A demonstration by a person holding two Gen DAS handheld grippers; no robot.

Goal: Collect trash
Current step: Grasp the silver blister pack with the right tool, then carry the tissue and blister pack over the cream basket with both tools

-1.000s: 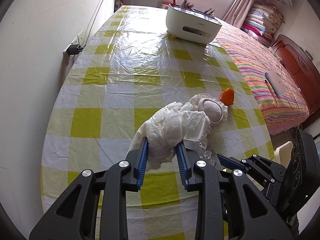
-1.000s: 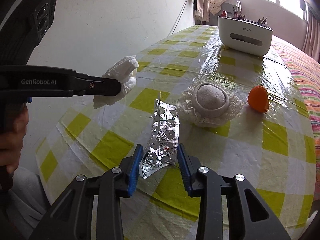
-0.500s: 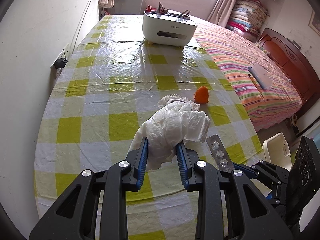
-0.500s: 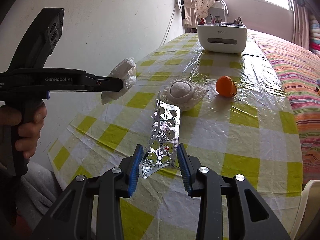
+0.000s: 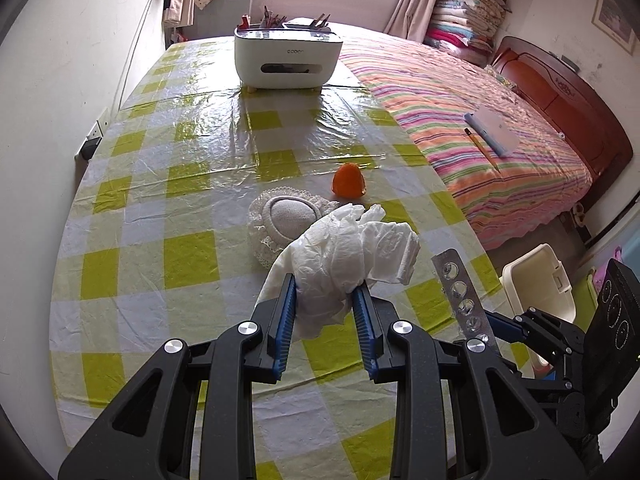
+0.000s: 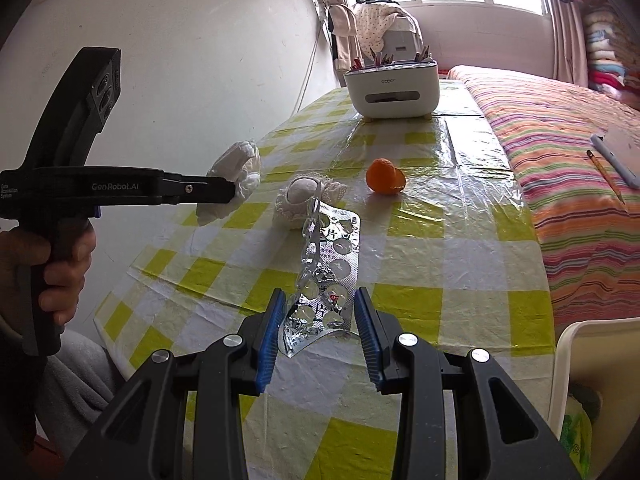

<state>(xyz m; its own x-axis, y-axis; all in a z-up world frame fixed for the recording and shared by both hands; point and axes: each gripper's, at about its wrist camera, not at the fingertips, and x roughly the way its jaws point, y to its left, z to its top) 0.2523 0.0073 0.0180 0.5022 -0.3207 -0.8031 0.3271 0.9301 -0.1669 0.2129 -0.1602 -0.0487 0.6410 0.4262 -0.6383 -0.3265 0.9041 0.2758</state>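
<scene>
You have drawn both hands back from the table (image 5: 168,184) over the last second: in the left wrist view the cloth now fills more of the frame, and the white organiser box (image 5: 287,58) has slid from upper right to upper centre. In the right wrist view the table has shrunk toward the middle and a white bin (image 6: 596,364) has come in at the lower right edge. I read this as both loads lifted clear and on their way to that bin, so the drop-off looks to be next.

Your left gripper (image 5: 325,326) stays clamped, jaws narrow, on the crumpled white tissue (image 5: 348,256), which hangs above the cloth at centre frame. Your right gripper (image 6: 319,330) stays closed on the lower end of the empty foil blister pack (image 6: 328,276), which stands up at centre frame.

The left wrist view alone shows the bin's open mouth (image 5: 538,284) at right, off the table edge, with the blister strip seen edge-on beside it. The right wrist view alone shows your hand (image 6: 52,264) on the left grip at the left edge, and the pack's face.

Left on the cloth, mid-frame in both views: the lace-edged pad (image 5: 286,216) and, just beyond it, the orange peel (image 5: 349,180).
</scene>
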